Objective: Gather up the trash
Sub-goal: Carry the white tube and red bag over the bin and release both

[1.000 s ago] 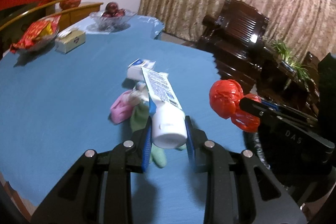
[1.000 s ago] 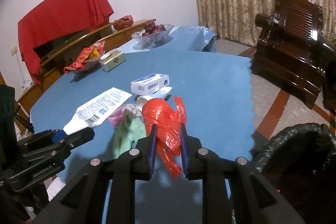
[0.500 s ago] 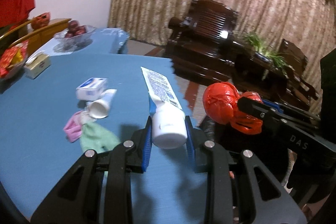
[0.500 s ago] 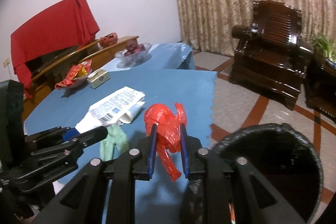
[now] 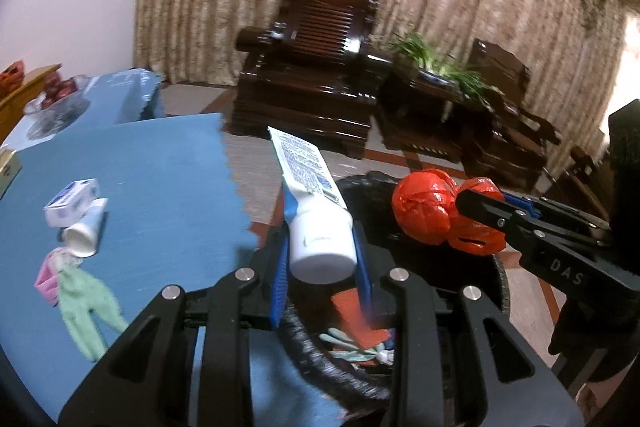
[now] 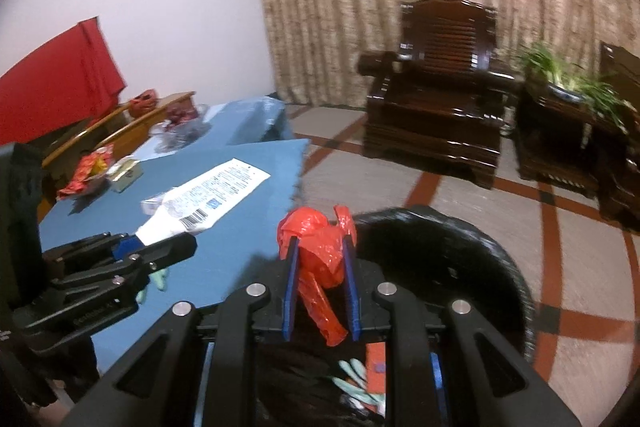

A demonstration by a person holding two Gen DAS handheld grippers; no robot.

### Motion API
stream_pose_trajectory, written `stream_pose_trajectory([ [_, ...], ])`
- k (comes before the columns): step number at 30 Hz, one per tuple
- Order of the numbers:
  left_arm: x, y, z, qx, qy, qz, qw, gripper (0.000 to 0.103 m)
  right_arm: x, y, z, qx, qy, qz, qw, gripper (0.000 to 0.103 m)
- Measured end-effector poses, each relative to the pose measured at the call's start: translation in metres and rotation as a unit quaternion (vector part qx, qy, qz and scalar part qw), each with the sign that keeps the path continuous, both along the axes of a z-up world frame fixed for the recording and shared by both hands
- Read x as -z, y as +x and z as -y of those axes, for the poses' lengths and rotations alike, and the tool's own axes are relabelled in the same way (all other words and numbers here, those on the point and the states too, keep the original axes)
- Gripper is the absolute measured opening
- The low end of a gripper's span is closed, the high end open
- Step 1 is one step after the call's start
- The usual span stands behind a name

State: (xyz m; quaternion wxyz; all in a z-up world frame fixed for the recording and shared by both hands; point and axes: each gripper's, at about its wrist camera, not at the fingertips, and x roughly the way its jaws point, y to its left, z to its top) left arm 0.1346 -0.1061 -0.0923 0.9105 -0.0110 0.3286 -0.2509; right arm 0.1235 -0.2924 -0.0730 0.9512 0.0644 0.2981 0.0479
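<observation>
My left gripper (image 5: pixel 322 243) is shut on a white tube (image 5: pixel 316 223) with a printed label, cap end toward the camera. It hangs over the rim of a black-lined trash bin (image 5: pixel 344 383) beside the table. My right gripper (image 6: pixel 319 247) is shut on a crumpled red plastic bag (image 6: pixel 320 247), also above the trash bin (image 6: pixel 472 247). The red bag (image 5: pixel 432 215) shows to the right in the left wrist view, and the tube (image 6: pixel 200 199) to the left in the right wrist view. Some trash lies inside the bin (image 5: pixel 356 343).
On the blue table (image 5: pixel 152 187) lie a small white box (image 5: pixel 72 201), a second white tube (image 5: pixel 86 231) and green and pink cloths (image 5: pixel 80 295). Dark wooden armchairs (image 6: pixel 436 111) and a potted plant (image 6: pixel 576 83) stand on the tiled floor beyond.
Both grippers swung right from over the table to above the trash bin, carrying the tube and the red bag. The table items now lie off to the left.
</observation>
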Motion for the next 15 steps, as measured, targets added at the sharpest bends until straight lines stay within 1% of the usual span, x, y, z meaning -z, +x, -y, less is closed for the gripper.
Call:
stream_pose_trajectory([
  [3, 0.006, 0.003, 0.018, 0.016, 0.001, -0.007, 0.9998, 0.027, 0.006, -0.003, 0.015, 0.021, -0.002, -0.008, 1.000, 0.020],
  [7, 0.015, 0.006, 0.031, 0.030, 0.000, -0.015, 0.9994, 0.028, 0.013, -0.003, 0.027, 0.039, -0.006, -0.017, 0.999, 0.020],
  [9, 0.019, 0.010, 0.036, 0.038, -0.002, -0.025, 0.9990, 0.029, 0.016, -0.002, 0.030, 0.047, -0.012, -0.023, 0.999, 0.020],
  [10, 0.021, 0.011, 0.038, 0.039, -0.003, -0.029, 0.9988, 0.035, 0.018, -0.003, 0.033, 0.049, -0.013, -0.025, 0.998, 0.028],
  [11, 0.022, 0.012, 0.038, 0.040, -0.004, -0.030, 0.9987, 0.046, 0.019, -0.004, 0.034, 0.053, -0.015, -0.027, 0.998, 0.035],
  [12, 0.023, 0.012, 0.038, 0.039, -0.006, -0.028, 0.9988, 0.050, 0.021, -0.004, 0.034, 0.056, -0.016, -0.027, 0.998, 0.044],
  [14, 0.023, 0.010, 0.036, 0.037, -0.006, -0.024, 0.9990, 0.057, 0.023, -0.006, 0.036, 0.061, -0.015, -0.029, 0.998, 0.047],
  [15, 0.023, 0.010, 0.034, 0.035, -0.005, -0.022, 0.9991, 0.058, 0.023, -0.007, 0.036, 0.063, -0.015, -0.029, 0.998, 0.052],
])
